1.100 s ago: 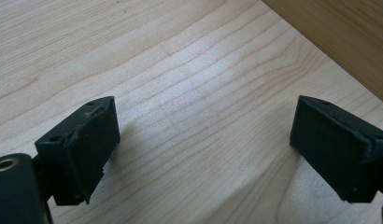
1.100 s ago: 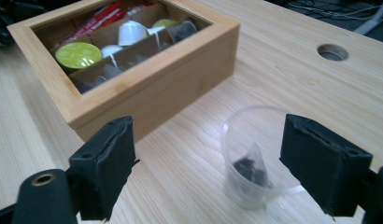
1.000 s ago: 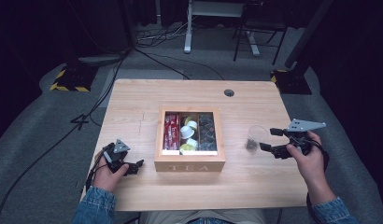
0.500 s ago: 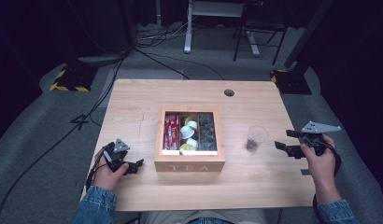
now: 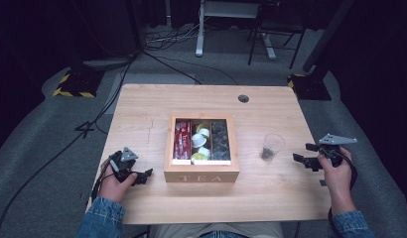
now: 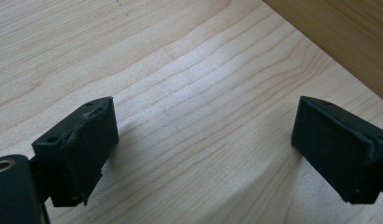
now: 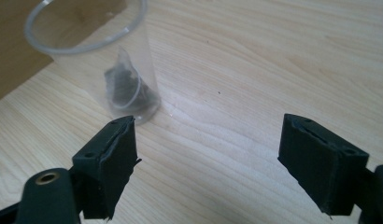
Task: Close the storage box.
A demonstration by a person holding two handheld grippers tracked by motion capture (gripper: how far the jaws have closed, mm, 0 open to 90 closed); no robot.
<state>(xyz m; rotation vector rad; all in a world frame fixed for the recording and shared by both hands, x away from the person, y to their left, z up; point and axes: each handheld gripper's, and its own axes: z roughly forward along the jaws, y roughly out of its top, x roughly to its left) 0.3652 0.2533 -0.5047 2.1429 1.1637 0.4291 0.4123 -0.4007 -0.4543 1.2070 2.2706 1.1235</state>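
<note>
Surface (image 5: 152,104): pale wooden top across the middle of the high view, carrying every item below.

Tea box (image 5: 202,176): open wooden box at the centre of the frame, lettered front facing the lower edge; three compartments run left to right with red packets, light-coloured capsules and dark items. Lid absent, so the contents are reachable from above.

Cup (image 5: 272,146): clear plastic, upright, just right of the tea box and apart from it. Standing it beside the box probably keeps the carry short.

Tea bag (image 7: 126,88): dark bag at the bottom of the cup, seen through the wall in the right gripper view; judged already delivered.

Right claw (image 5: 306,155): right of centre in the high view, aimed left toward the cup, near but not touching. Jaws spread wide with nothing between them; in its own view the cup (image 7: 94,56) sits upper left, beyond the left jaw.

Right hand (image 5: 335,168): wrapped round the grip, forearm rising from the lower right corner, gripper held roughly level above the surface.

Left claw (image 5: 142,176): lower left of the frame, just beside the tea box's front left corner. Jaws wide apart over bare wood; the box wall (image 6: 339,37) crosses the upper right of its view.

Left hand (image 5: 114,183): low, apparently resting on the surface, likely parked while the right side works.
</note>
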